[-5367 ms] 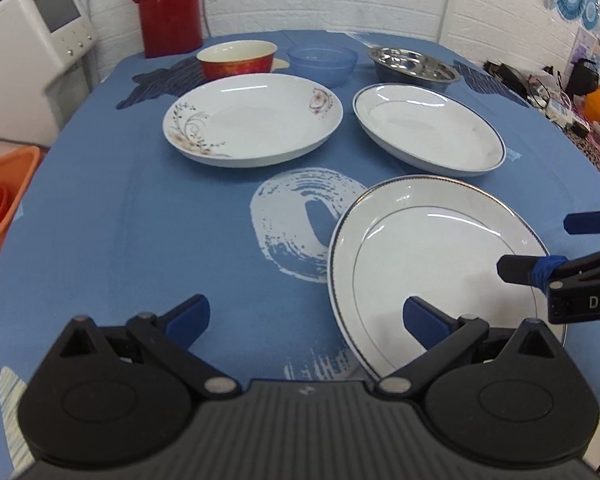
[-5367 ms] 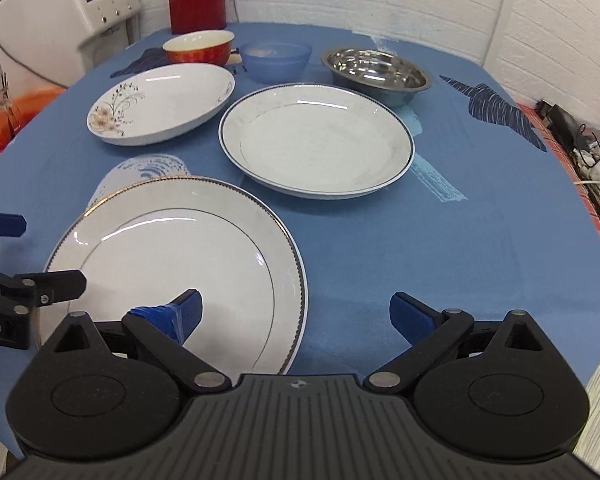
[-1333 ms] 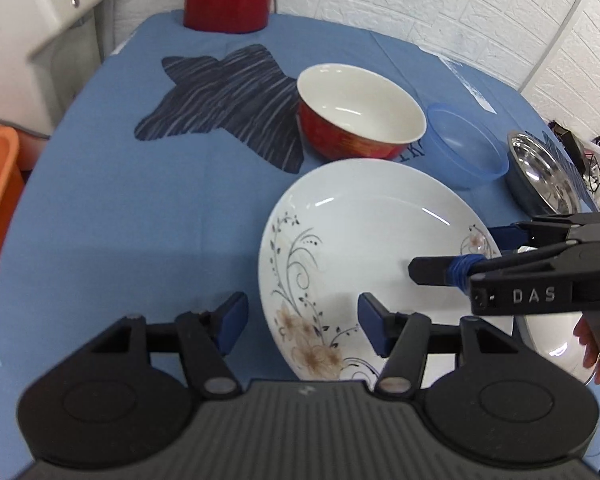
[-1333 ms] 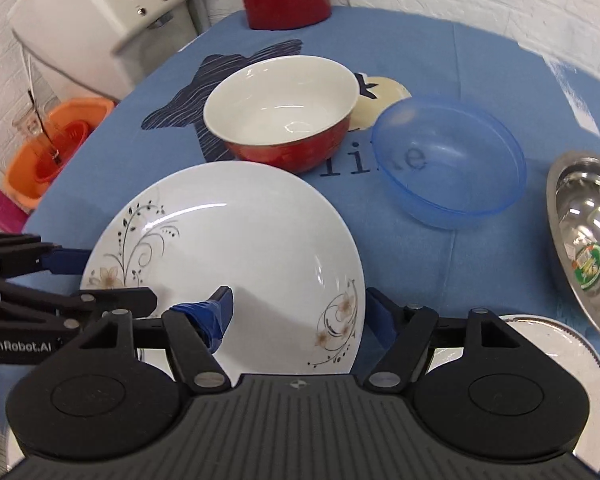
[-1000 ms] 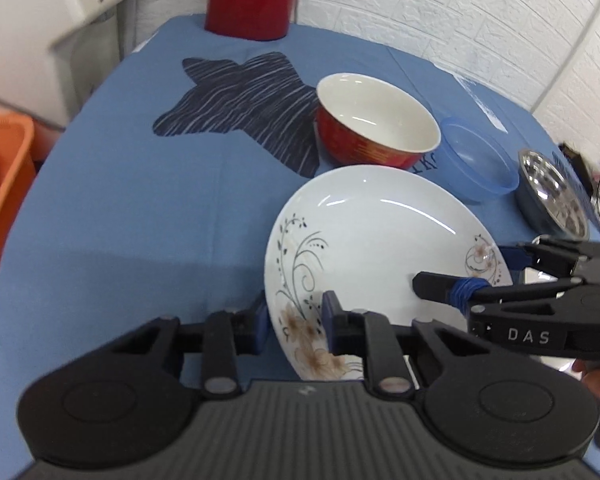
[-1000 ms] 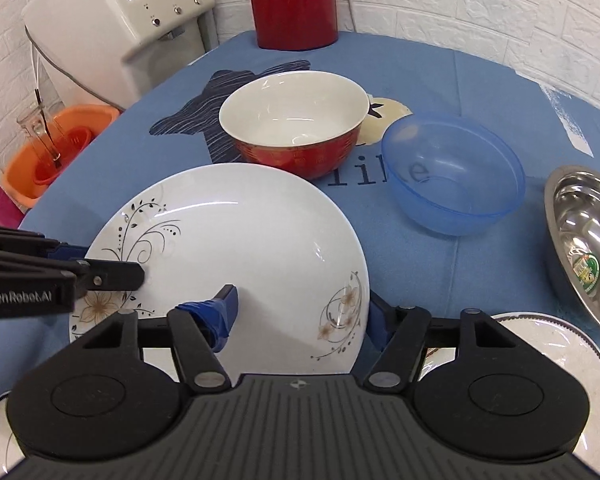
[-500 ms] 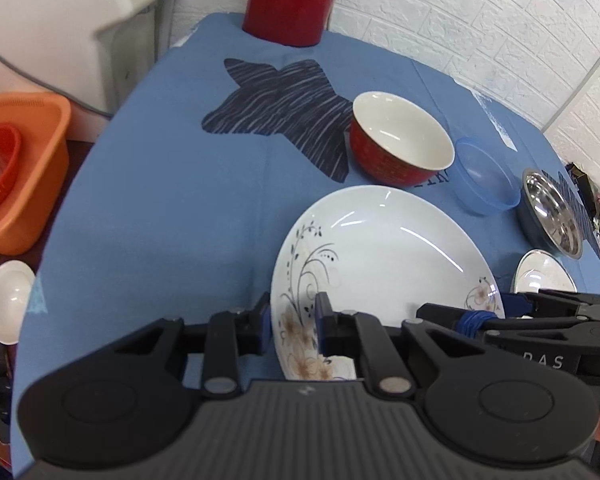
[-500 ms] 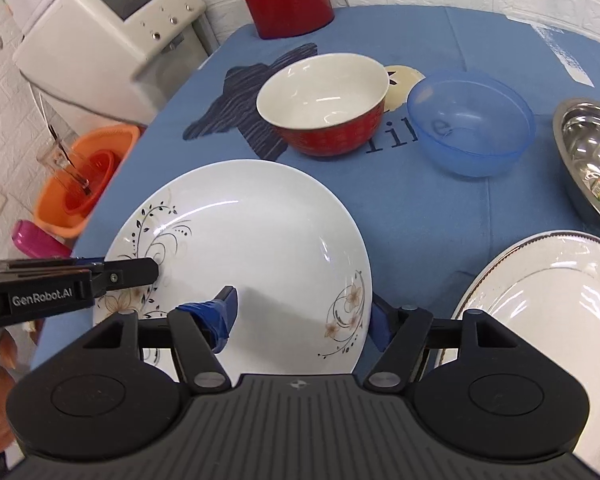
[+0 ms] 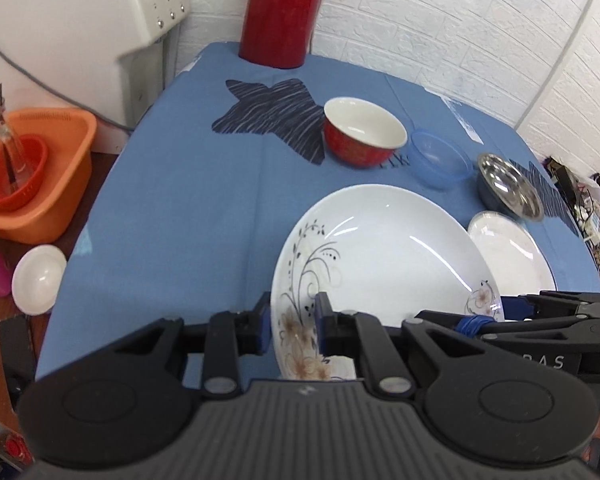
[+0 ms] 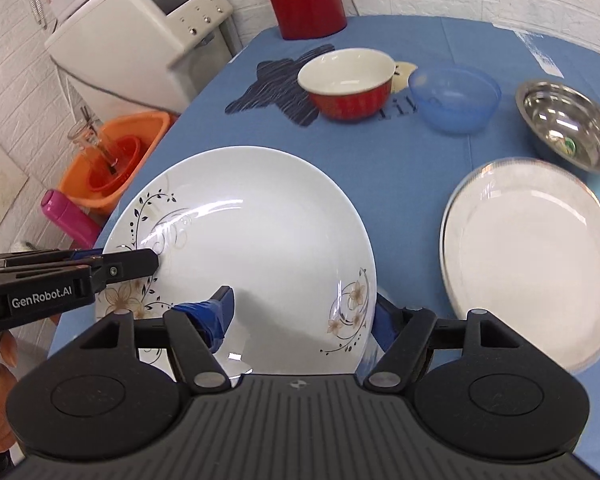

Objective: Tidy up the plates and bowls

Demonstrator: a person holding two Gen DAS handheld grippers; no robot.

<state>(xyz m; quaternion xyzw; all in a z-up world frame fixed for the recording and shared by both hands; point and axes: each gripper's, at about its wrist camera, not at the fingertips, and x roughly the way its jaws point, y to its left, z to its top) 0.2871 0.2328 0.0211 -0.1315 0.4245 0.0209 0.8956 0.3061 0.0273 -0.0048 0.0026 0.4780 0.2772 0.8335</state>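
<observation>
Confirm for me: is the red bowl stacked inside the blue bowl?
No: in the right wrist view the red bowl stands on the tablecloth beside the blue bowl, apart from it.

Bright even light, glare streaks on glazed surfaces, fisheye-bent edges, slight blur.

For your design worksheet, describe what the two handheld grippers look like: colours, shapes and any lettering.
Both are black plastic with ribbed housings, round pivot discs and silver rivets. The left gripper has blue pads and white "GenRobot.AI" lettering on its side. The right gripper has blue-taped tips; partial white letters "AS" show on its body.
</observation>
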